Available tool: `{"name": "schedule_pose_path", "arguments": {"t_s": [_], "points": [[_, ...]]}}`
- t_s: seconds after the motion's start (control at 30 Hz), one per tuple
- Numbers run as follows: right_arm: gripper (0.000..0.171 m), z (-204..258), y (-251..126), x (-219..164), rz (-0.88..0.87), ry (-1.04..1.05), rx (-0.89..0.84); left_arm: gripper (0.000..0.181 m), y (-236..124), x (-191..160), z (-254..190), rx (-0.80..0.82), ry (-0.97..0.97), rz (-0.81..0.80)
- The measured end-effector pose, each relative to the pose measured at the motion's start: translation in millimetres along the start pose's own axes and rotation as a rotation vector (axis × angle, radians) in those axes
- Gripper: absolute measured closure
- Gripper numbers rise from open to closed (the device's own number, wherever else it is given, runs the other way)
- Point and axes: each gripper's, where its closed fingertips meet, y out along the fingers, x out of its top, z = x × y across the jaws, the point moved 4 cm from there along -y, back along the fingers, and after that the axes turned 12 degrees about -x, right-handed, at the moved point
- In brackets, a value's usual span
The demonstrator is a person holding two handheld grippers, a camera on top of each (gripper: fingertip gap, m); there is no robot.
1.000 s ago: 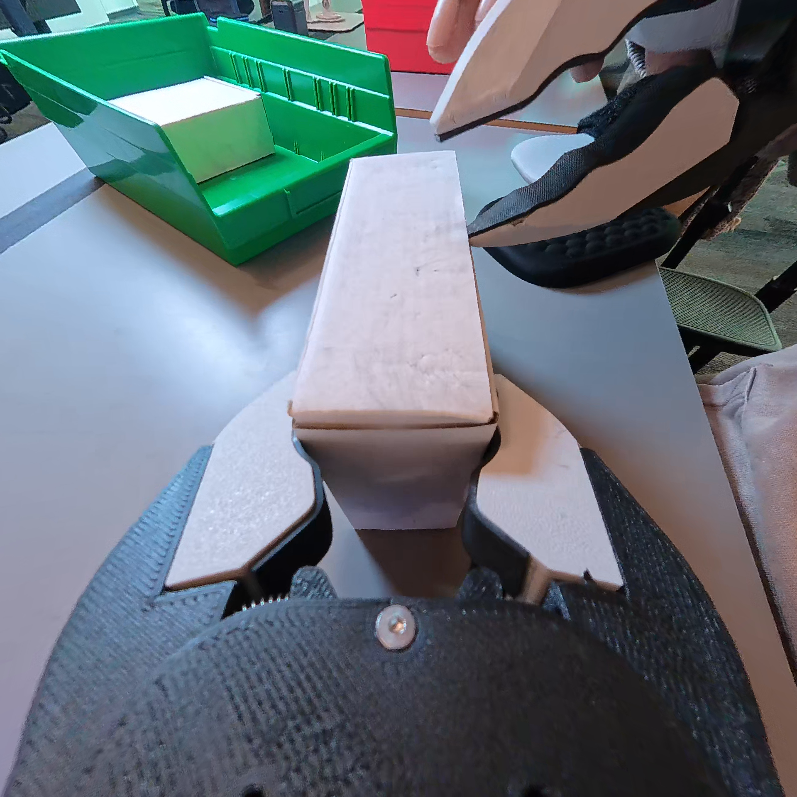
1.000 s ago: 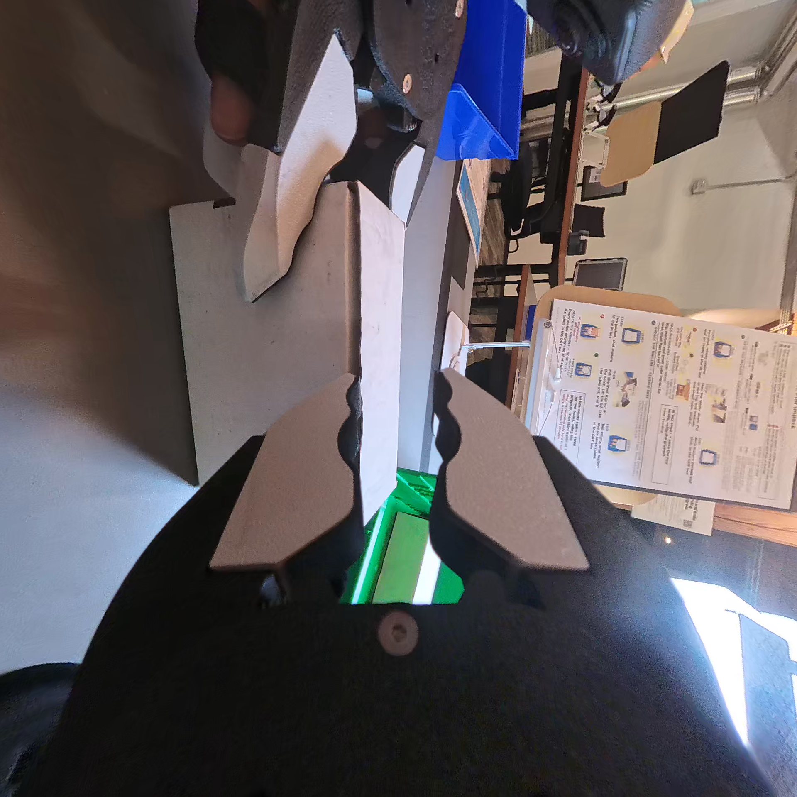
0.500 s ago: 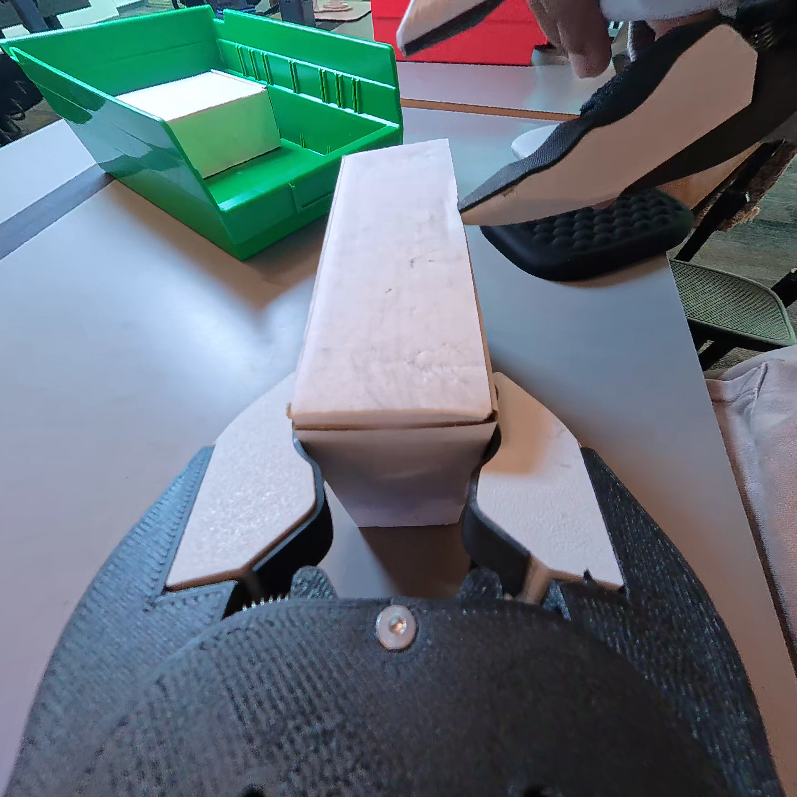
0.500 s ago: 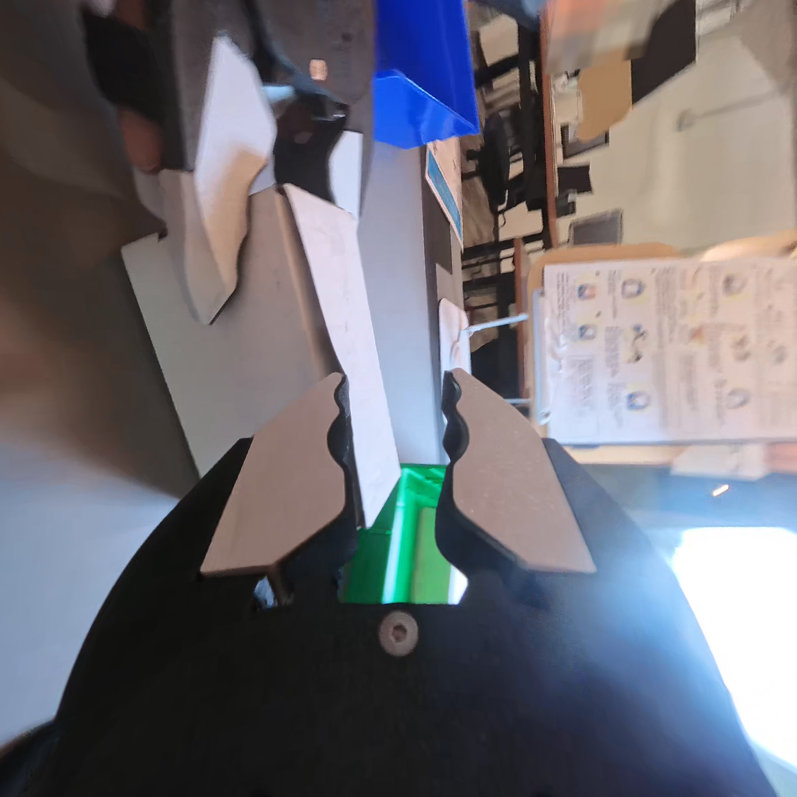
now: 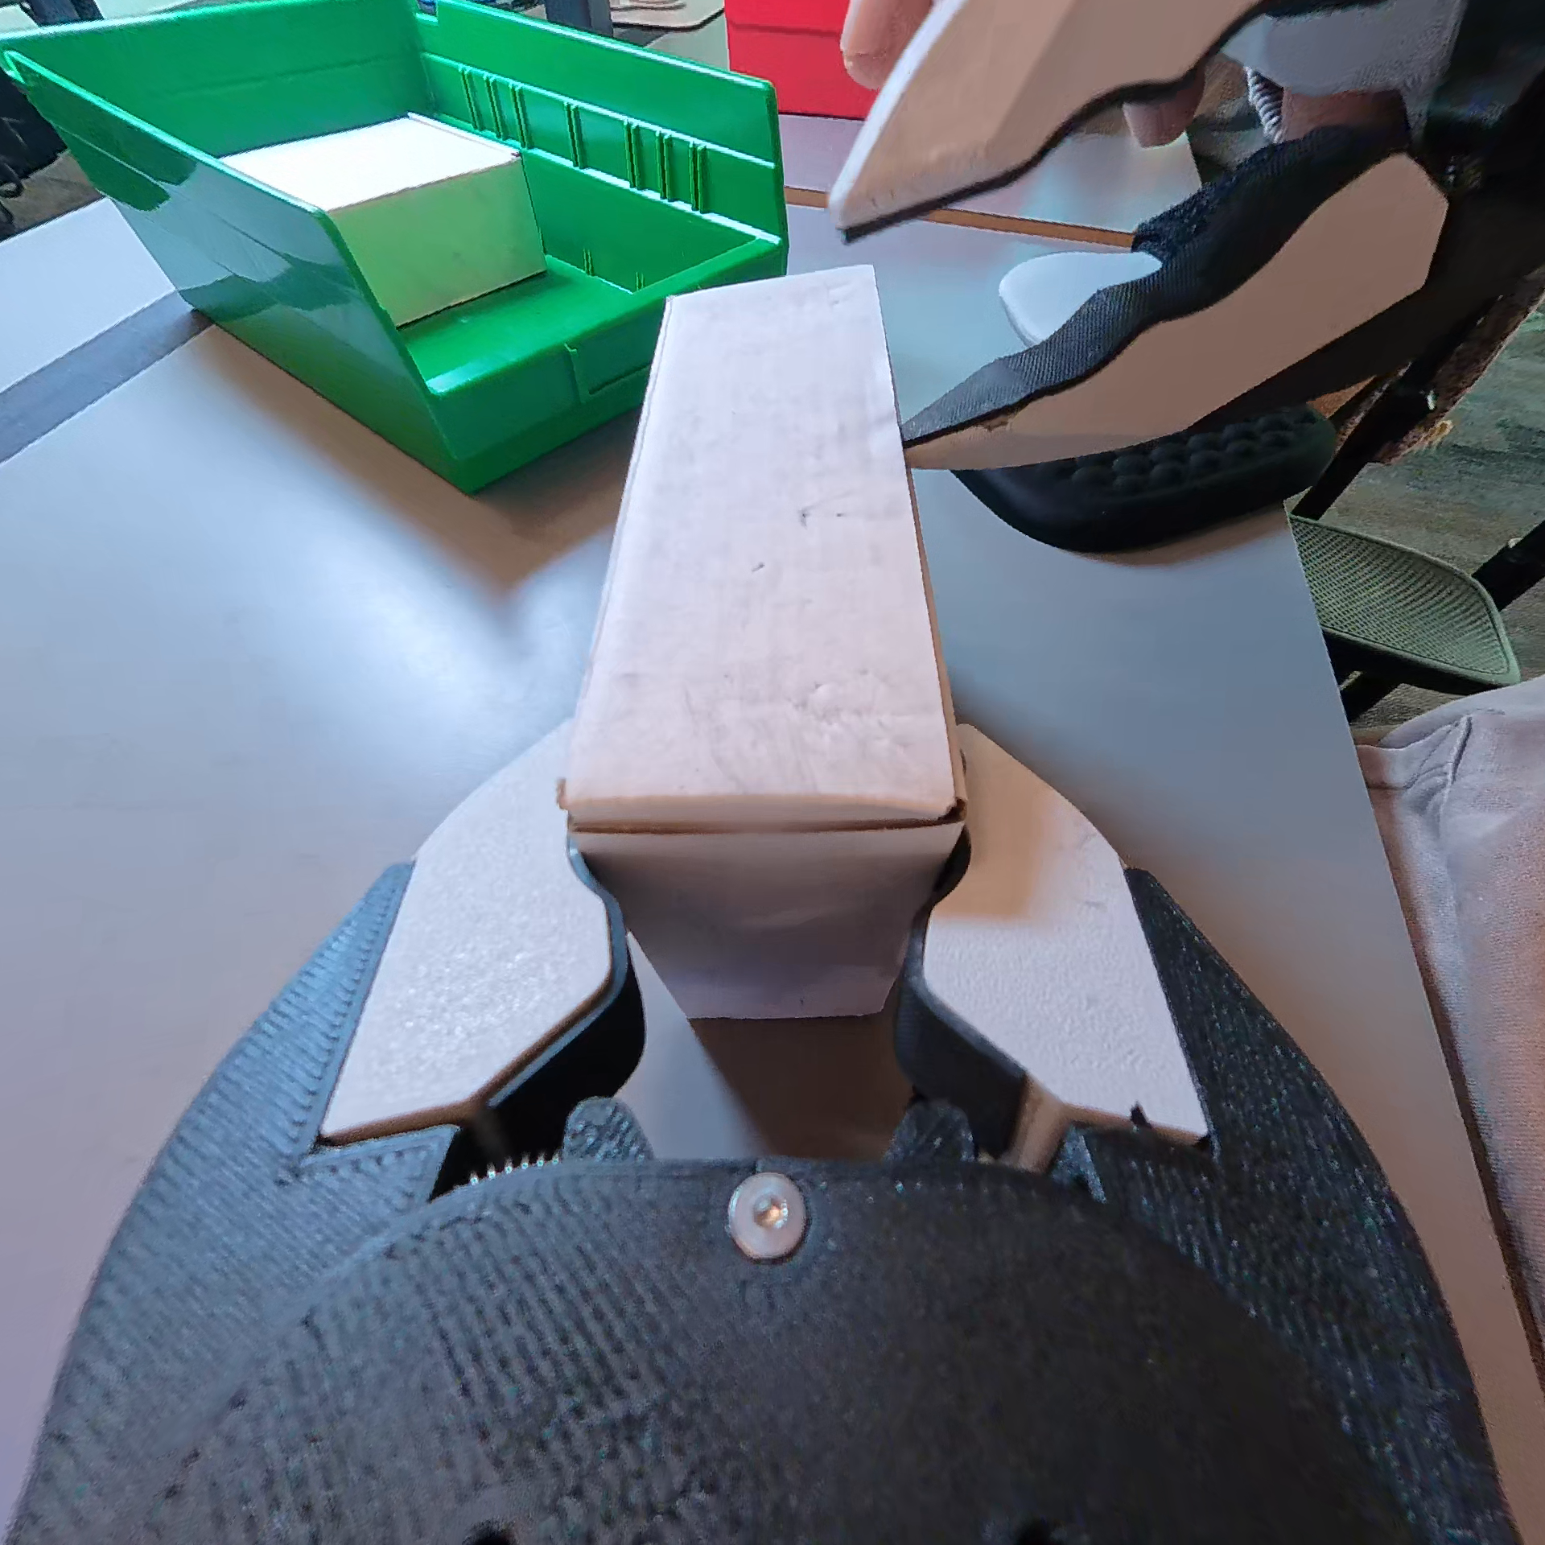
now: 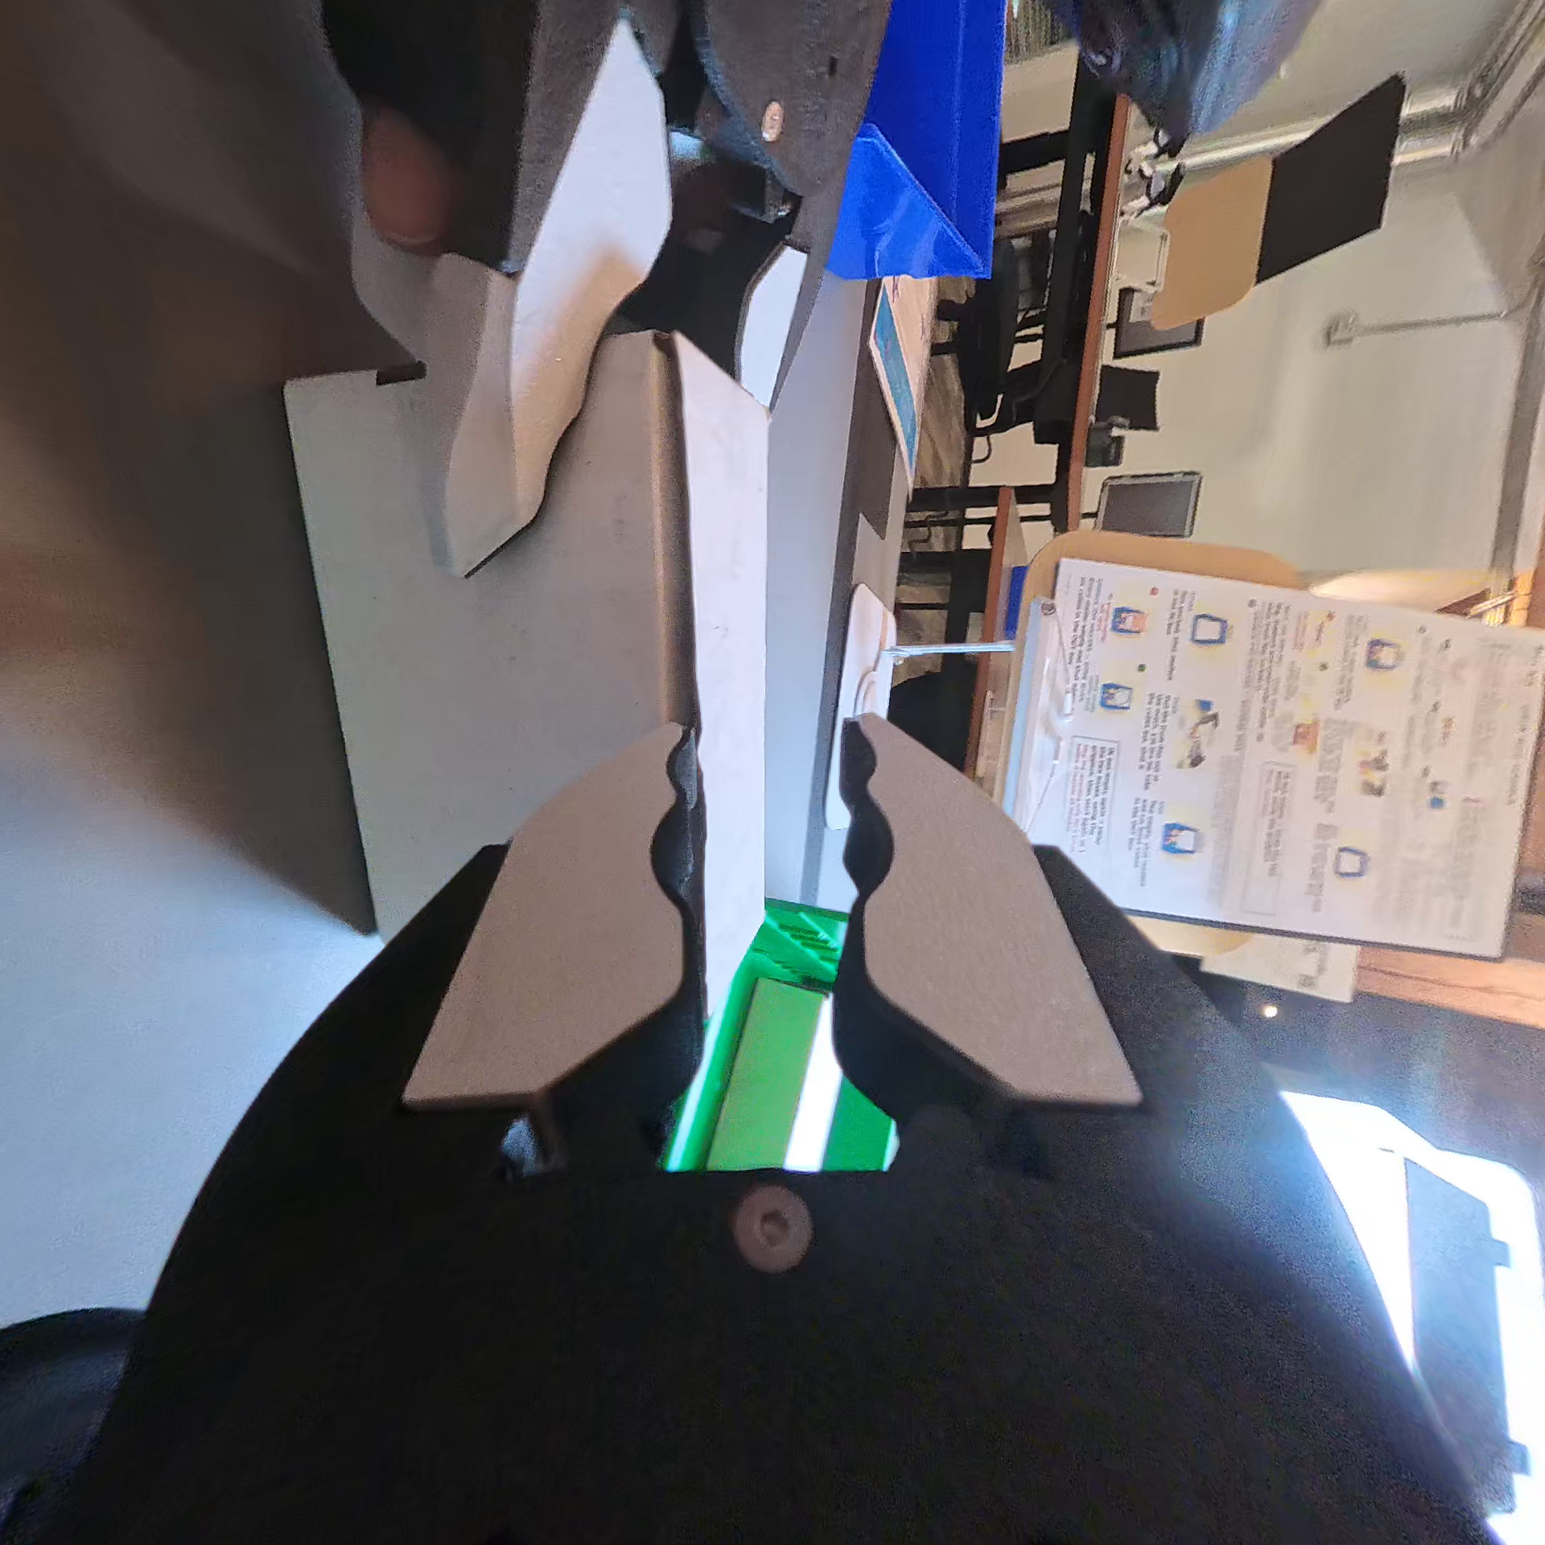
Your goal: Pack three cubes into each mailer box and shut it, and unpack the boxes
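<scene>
Your grey table (image 5: pixel 251 669) carries a green bin (image 5: pixel 502 351) at the far left, a long white box (image 5: pixel 769 585) lying closed in the middle, and a black dimpled pad (image 5: pixel 1170 485) at its right edge.

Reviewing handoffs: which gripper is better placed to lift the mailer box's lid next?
Right gripper: open at the mailer box's far end; the left gripper is clamped on its near end.
</scene>
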Motion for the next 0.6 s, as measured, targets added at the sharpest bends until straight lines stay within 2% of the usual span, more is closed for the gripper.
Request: {"name": "schedule_pose_path", "arguments": {"t_s": [0.23, 0.5, 0.6], "points": [[0.136, -5, 0, -9, -0.004, -0.002, 0.030, 0.106, -1, 0, -1, -0.029, -0.023, -0.003], [0.146, -1, 5, -4, -0.053, -0.063, -0.043, 0.106, -2, 0, -3, -0.049, -0.033, -0.016], [0.151, 4, 9, 2, -0.075, -0.060, -0.032, 0.106, 0, -1, -7, -0.032, 0.041, 0.016]]}}
